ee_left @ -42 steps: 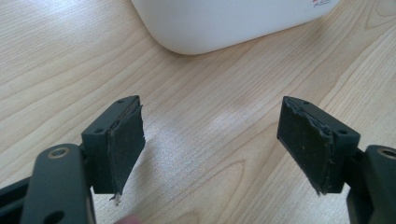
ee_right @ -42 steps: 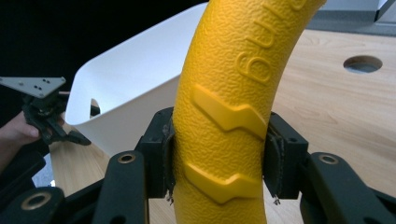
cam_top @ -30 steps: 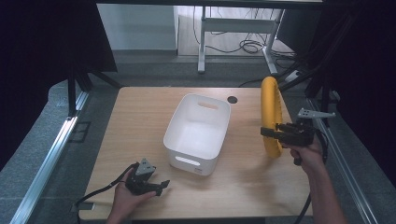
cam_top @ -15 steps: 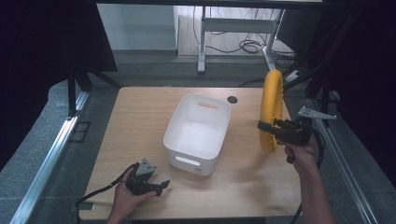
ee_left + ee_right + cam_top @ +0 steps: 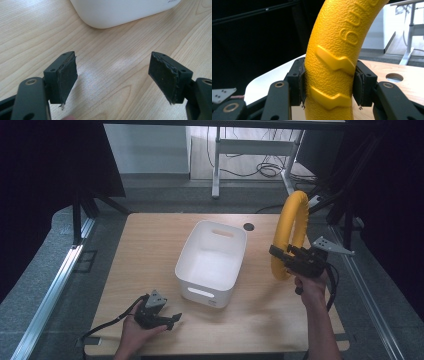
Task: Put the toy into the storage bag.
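A yellow textured ring (image 5: 290, 232) stands upright in the air over the right side of the table, and my right gripper (image 5: 281, 257) is shut on its lower part. In the right gripper view both pads press the yellow ring (image 5: 337, 60) from either side, my right gripper (image 5: 329, 86) holding it. A white plastic bin (image 5: 212, 262) sits in the middle of the table, to the ring's left. My left gripper (image 5: 170, 320) rests low at the table's front left. In the left gripper view my left gripper (image 5: 115, 77) stands open over bare wood, the white bin (image 5: 122, 11) just ahead.
The wooden table (image 5: 150, 250) has a round cable hole (image 5: 248, 226) behind the bin. Metal rails (image 5: 55, 285) run along both sides, and a desk frame with cables (image 5: 250, 155) stands beyond the far edge. Black curtains hang at left and right.
My right gripper has carried the yellow ring leftward, closer to the bin, and slightly higher. The left gripper has stayed where it was.
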Demonstrator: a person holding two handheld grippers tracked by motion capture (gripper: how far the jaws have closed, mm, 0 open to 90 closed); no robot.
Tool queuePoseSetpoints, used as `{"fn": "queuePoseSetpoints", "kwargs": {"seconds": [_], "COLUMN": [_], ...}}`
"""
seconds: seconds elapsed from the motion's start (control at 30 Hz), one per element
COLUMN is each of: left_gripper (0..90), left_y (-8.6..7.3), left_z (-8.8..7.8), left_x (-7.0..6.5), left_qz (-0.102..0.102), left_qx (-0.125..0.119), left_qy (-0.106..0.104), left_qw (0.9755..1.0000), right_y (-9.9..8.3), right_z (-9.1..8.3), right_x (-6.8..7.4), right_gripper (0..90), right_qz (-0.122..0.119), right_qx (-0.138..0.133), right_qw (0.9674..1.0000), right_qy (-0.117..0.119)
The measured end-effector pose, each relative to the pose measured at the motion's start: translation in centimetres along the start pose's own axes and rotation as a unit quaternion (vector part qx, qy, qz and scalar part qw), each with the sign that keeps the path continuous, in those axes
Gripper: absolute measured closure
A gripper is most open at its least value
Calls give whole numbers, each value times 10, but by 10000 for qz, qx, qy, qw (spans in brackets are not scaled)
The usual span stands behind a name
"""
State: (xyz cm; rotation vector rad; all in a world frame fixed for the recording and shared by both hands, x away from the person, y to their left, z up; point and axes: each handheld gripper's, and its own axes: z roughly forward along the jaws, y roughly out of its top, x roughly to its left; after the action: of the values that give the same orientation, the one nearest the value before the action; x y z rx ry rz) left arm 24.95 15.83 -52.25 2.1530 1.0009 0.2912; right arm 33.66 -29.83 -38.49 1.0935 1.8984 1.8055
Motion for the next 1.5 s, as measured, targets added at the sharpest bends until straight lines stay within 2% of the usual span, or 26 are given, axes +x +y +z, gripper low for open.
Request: {"fn": "queuePoseSetpoints", "kwargs": {"seconds": [0.07,0.27,0.6,0.83,0.87,0.9,1.13,1.5], "left_gripper": [229,229,229,228,228,228,226,226], "left_y": [0,0,0,0,0,0,0,0], "left_z": [0,0,1,1,1,1,1,1], "left_x": [0,0,0,0,0,0,0,0], "left_qz": [-4,11,16,27,24,17,20,32], "left_qx": [7,23,31,48,48,39,44,58], "left_qy": [-2,-3,-13,-21,-25,-28,-28,-36], "left_qw": [10000,10000,10000,10000,10000,10000,10000,10000], "right_y": [-1,-7,-11,-7,-7,-6,-3,4], "right_z": [0,6,20,24,24,24,27,33], "right_x": [2,18,42,59,59,64,77,92], "right_gripper": [515,515,513,513,513,513,512,511], "right_qz": [-15,-140,-251,-451,-451,-492,-603,-711], "right_qx": [-46,-494,-755,-1105,-1105,-1210,-1381,-1527], "right_qw": [10000,9980,9951,9896,9896,9877,9846,9821], "right_qy": [-31,-357,-590,-801,-801,-856,-885,-840]}}
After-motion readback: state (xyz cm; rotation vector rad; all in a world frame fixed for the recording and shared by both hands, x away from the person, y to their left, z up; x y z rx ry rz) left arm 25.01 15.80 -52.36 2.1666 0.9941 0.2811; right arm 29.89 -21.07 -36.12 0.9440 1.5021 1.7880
